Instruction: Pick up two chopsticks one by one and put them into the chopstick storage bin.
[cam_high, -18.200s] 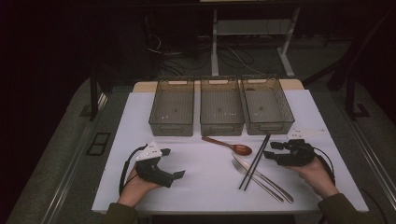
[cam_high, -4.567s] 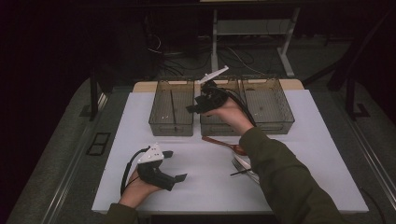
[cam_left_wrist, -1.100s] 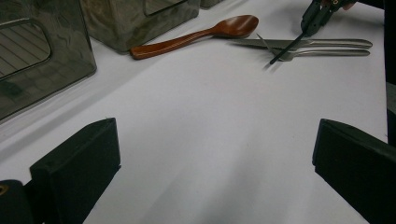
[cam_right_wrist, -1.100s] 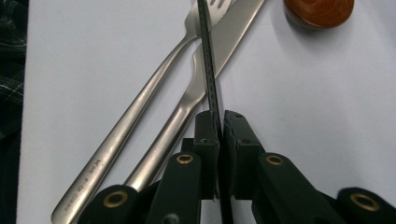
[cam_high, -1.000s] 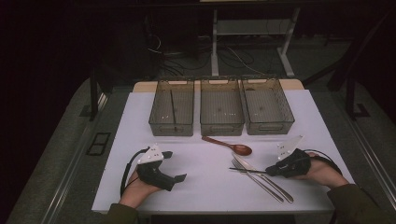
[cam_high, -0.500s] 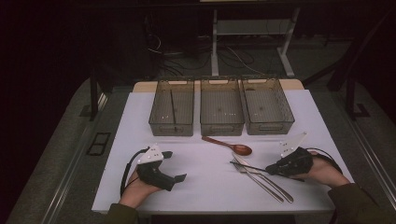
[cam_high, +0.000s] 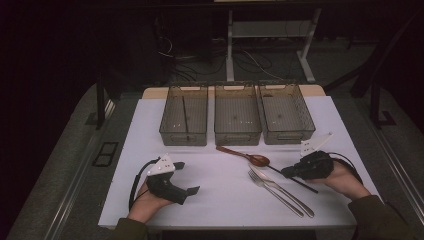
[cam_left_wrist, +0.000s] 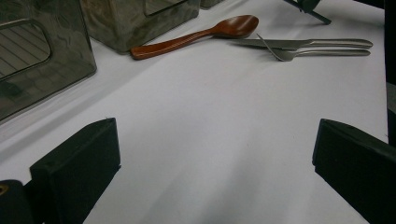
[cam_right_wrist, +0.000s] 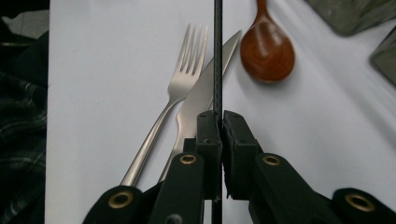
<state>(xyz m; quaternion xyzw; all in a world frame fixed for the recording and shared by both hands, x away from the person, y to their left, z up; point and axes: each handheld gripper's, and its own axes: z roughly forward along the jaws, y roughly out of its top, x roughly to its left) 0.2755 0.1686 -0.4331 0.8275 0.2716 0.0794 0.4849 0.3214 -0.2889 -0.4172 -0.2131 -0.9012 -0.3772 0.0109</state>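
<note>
The right hand-held gripper (cam_high: 289, 172) is pinching a black chopstick (cam_right_wrist: 217, 56) between nearly closed jaws at the near right of the white surface (cam_high: 220, 195), the stick lying across the knife (cam_right_wrist: 205, 88) beside the fork (cam_right_wrist: 180, 79) and wooden spoon (cam_right_wrist: 267, 51). The left hand-held gripper (cam_high: 187, 177) is resting near left, jaws wide and holding nothing. Another chopstick (cam_high: 184, 116) is lying in the far left bin (cam_high: 172, 132).

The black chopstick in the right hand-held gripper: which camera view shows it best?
The right gripper view: the black chopstick stands sharp and close, clamped between the shut jaws of the right hand-held gripper. The high view shows it as a thin dark line beside the gripper. The left gripper view catches its far end.
</note>
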